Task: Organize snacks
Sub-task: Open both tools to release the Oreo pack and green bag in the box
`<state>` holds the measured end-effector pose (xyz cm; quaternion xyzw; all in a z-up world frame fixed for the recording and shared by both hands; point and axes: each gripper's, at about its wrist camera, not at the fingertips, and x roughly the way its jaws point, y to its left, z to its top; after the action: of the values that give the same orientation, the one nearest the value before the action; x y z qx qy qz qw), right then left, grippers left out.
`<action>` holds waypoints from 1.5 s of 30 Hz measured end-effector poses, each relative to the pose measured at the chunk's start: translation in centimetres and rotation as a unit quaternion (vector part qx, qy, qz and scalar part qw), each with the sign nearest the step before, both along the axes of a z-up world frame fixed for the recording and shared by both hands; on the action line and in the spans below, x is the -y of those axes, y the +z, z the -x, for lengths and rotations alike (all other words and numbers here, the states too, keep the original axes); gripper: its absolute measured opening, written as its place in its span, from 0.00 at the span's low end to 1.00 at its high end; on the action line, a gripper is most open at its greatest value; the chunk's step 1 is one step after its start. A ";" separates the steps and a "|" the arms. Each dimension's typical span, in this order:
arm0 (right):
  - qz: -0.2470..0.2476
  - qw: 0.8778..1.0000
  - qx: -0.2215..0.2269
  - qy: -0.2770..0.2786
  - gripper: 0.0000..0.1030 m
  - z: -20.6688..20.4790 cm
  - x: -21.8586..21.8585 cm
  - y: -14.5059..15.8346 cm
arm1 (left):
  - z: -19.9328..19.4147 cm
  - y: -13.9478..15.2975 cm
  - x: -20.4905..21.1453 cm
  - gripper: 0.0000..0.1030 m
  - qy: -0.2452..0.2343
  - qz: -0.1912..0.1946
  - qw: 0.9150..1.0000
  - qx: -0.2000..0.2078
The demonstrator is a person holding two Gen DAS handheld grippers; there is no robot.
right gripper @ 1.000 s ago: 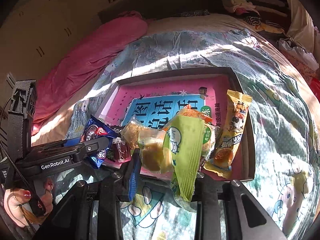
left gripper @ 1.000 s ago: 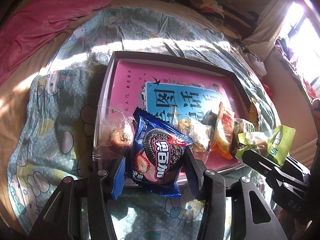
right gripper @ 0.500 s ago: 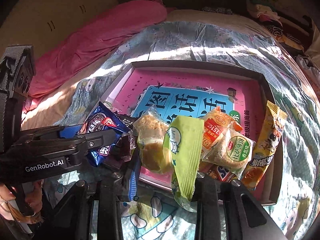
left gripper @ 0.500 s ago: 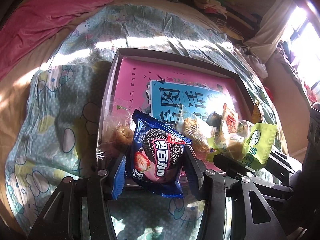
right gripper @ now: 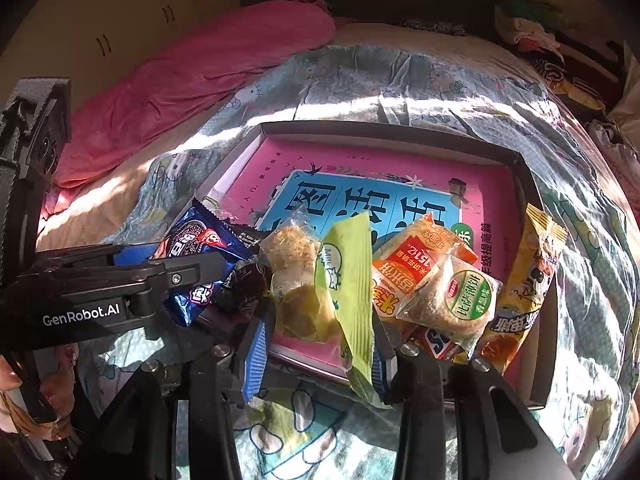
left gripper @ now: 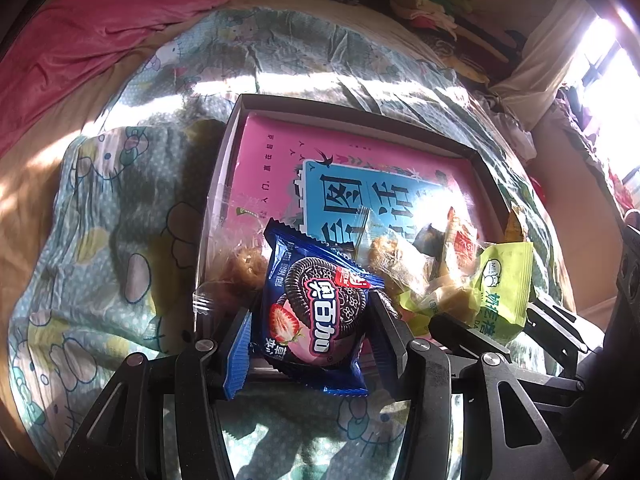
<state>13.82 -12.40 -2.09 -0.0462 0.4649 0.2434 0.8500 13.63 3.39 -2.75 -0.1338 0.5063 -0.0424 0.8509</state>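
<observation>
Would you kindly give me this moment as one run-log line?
left gripper: shut on blue Oreo packet | right gripper: shut on green cake packet | both over near edge of box | other snacks inside

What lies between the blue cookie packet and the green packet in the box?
In the right wrist view, a dark brown wrapper and a clear-wrapped floss cake lie between the blue cookie packet and the green packet.

Far half of box [right gripper: 532, 184] open: bare pink book cover [right gripper: 360, 156], room to pass. Near edge crowded with snack packets [right gripper: 436, 280]; left claw [right gripper: 208, 276] blocks left approach.
</observation>
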 end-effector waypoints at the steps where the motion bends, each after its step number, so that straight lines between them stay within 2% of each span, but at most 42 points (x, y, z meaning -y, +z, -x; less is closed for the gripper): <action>1: -0.001 1.000 0.001 -0.002 0.40 0.0 0.1 0.0 | 0.0 0.0 0.0 0.52 0.000 0.000 1.000 0.000; 17: -0.017 0.999 0.002 -0.047 0.44 1.0 2.7 0.8 | 0.3 0.0 -0.1 0.52 0.010 0.001 1.000 -0.003; 30: -0.013 0.999 -0.003 -0.052 0.46 1.1 2.6 0.6 | 0.6 0.6 -0.1 0.54 0.009 -0.001 1.000 0.002; 42: -0.008 0.998 0.000 -0.060 0.48 1.4 3.0 0.9 | 0.9 1.6 0.1 0.58 0.007 -0.006 1.000 0.014; 45: -0.008 0.998 0.001 -0.064 0.48 1.4 3.1 1.1 | 1.0 1.8 0.1 0.63 0.006 -0.010 1.000 0.017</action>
<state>12.41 -15.53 -1.03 -0.0101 0.4639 0.1916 0.8649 12.66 3.28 -0.93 -0.1282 0.4910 -0.0343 0.8610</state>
